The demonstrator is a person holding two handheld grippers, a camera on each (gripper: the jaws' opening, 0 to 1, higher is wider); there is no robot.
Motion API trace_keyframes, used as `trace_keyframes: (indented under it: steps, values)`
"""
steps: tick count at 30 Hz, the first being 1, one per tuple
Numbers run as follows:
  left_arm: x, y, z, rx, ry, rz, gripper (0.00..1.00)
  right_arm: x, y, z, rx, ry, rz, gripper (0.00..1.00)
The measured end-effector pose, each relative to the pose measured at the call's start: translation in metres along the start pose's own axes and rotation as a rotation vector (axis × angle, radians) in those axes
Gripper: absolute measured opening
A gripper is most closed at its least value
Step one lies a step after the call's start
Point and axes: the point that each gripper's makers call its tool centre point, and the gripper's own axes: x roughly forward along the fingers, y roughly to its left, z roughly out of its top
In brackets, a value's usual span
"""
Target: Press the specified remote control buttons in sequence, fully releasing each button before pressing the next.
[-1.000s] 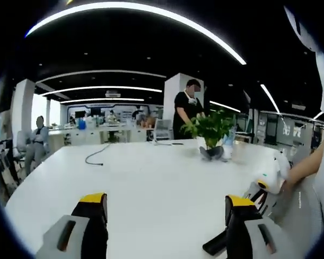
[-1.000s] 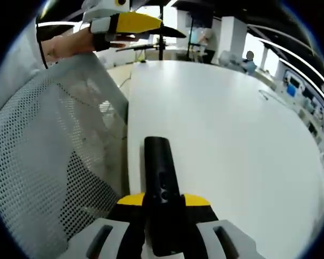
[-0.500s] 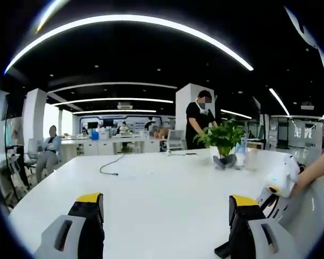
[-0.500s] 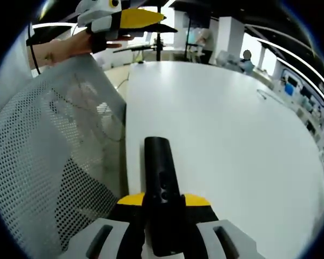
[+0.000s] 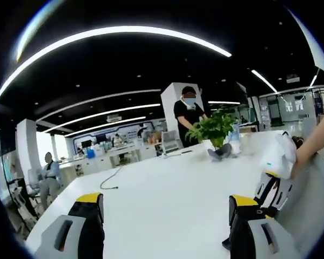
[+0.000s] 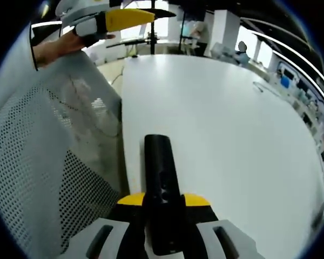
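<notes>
R tongs [image 6: 163, 202] clamped on black remote [image 6: 161, 183], jaws tight on both sides; remote points fwd over white bench [image 6: 232, 135], near its edge. Mesh chair back [image 6: 38, 172] just beside bench edge. L tongs [image 5: 164, 216] apart, nothing between jaws, held above bench [image 5: 162, 189]. In left gripper view: R tongs low at right w/ hand [image 5: 313, 145] on them; plant [image 5: 213, 129] and cable [image 5: 110, 181] on far bench; standing person [image 5: 188, 113] behind plant, seated person [image 5: 47, 175] far left.
</notes>
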Motion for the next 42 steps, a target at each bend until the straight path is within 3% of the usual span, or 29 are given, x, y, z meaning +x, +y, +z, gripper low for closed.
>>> trace_keyframes:
  steps: [3,8,11,14,19,22,27,38,42]
  values:
    - [-0.004,-0.002,0.009,-0.011,-0.049,-0.018,0.98,0.000,0.000,0.000,-0.006,0.033,0.002,0.21]
    - [-0.003,-0.006,0.007,-0.017,-0.041,-0.031,0.96,0.001,0.000,-0.001,-0.047,0.095,0.028,0.21]
    - [-0.003,-0.001,0.009,-0.008,-0.045,-0.005,0.95,0.000,0.000,-0.003,-0.096,0.144,0.056,0.21]
    - [-0.005,0.008,0.008,-0.055,-0.049,0.025,0.96,0.001,0.000,-0.002,-0.123,0.175,0.073,0.21]
    - [-0.005,0.011,0.009,-0.077,-0.051,0.042,0.97,0.002,-0.006,-0.002,-0.143,0.171,0.088,0.21]
    - [-0.007,0.008,0.027,-0.153,-0.152,0.024,1.00,0.002,-0.010,-0.001,-0.144,0.164,0.090,0.21]
    - [-0.005,0.011,0.018,-0.157,-0.107,0.036,1.00,0.004,-0.014,0.000,-0.161,0.156,0.100,0.21]
    - [-0.003,0.010,0.013,-0.162,-0.084,0.034,0.99,0.006,-0.025,0.004,-0.175,0.136,0.109,0.21]
    - [-0.001,0.007,0.011,-0.208,-0.080,0.010,0.99,0.008,-0.033,0.008,-0.161,0.117,0.103,0.21]
